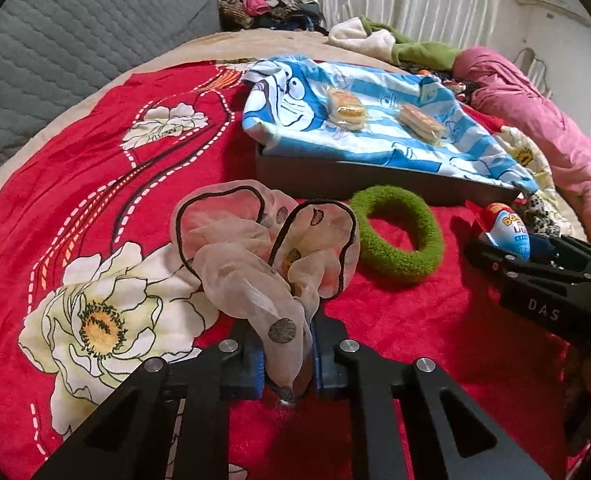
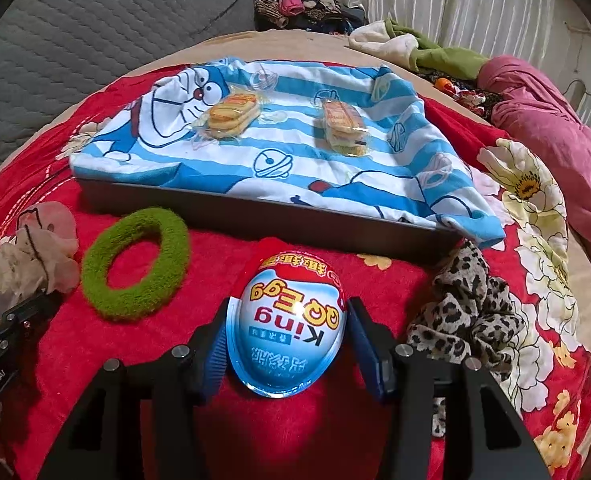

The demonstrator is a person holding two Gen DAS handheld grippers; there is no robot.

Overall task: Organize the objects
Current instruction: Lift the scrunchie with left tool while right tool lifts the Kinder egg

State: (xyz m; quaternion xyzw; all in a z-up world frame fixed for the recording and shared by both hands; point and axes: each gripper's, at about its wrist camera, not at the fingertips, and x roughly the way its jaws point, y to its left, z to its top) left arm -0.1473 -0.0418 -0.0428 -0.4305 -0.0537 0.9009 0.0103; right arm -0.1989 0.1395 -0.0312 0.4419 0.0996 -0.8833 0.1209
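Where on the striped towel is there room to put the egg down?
The striped towel is bare between the two snack packs, and along its near edge by the box wall. It is crowded down here: green ring, leopard scrunchie, sheer scrunchie.

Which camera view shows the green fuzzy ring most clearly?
The right wrist view: the green fuzzy ring lies whole and unobstructed on the red blanket. In the left wrist view the ring shows too, but the sheer scrunchie covers its left edge.
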